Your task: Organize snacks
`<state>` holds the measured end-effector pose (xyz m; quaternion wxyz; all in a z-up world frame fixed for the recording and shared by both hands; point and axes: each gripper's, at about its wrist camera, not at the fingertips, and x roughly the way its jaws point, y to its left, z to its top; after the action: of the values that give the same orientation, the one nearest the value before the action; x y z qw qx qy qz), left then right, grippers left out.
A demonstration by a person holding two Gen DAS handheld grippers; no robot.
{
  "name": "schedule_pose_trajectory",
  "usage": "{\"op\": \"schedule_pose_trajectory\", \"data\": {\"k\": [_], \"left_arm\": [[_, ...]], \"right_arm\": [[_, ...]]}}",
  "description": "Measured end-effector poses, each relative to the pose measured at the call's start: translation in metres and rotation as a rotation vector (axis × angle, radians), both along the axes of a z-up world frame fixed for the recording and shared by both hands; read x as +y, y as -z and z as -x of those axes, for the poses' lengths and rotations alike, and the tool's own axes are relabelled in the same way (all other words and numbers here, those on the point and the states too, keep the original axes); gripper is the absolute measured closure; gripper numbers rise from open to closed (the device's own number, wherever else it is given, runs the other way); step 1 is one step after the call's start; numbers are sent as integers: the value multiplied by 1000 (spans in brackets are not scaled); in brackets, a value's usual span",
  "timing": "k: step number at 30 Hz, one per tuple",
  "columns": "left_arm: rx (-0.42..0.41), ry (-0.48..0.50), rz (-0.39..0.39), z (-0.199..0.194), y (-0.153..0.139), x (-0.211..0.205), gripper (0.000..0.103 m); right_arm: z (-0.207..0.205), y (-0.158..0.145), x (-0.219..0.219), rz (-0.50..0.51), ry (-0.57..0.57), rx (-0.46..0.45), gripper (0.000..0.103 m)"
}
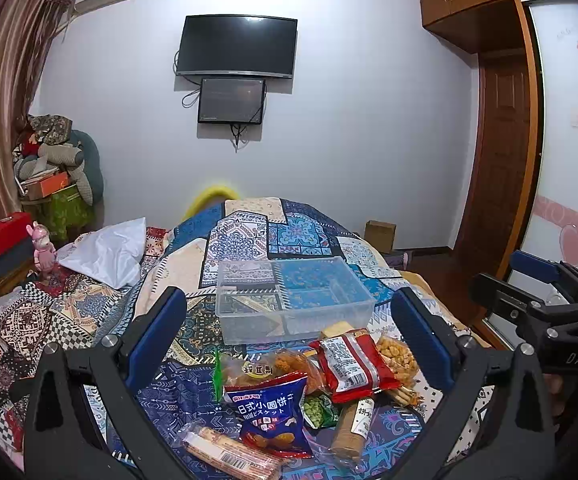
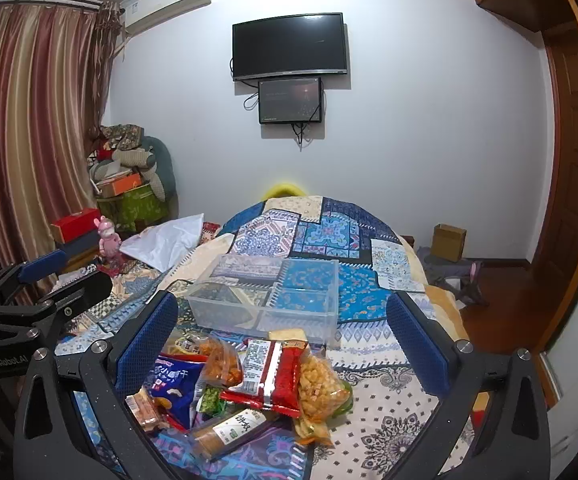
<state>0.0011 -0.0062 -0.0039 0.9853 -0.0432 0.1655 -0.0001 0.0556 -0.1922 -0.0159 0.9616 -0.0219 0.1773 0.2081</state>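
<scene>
A heap of snack packets lies on the patchwork quilt in front of both grippers: a blue biscuit bag [image 1: 271,416] [image 2: 173,386], a red packet [image 1: 351,364] [image 2: 273,376], a clear bag of yellow puffs [image 1: 397,356] [image 2: 321,388], a brown biscuit roll [image 1: 351,430] [image 2: 229,432] and a wafer pack [image 1: 229,454]. A clear plastic box [image 1: 293,300] [image 2: 265,294] stands empty just beyond the heap. My left gripper [image 1: 289,324] is open above the heap. My right gripper [image 2: 283,328] is open above the heap too, and shows at the right of the left wrist view [image 1: 537,280].
The quilt-covered bed [image 1: 249,232] drops off to a wooden floor [image 2: 501,292] on the right, with a cardboard box [image 2: 449,242] by the wall. A white cloth [image 1: 109,252], a pink figurine [image 1: 45,250] and stacked boxes [image 1: 7,234] lie at the left.
</scene>
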Motion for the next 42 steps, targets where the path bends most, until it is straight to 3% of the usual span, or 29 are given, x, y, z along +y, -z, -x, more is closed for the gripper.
{"op": "schedule_pose_trajectory", "data": {"k": [42], "left_arm": [[4,0,22,-1,1,1,0]], "right_arm": [[3,2,-1,-31,-5,8,0]]}}
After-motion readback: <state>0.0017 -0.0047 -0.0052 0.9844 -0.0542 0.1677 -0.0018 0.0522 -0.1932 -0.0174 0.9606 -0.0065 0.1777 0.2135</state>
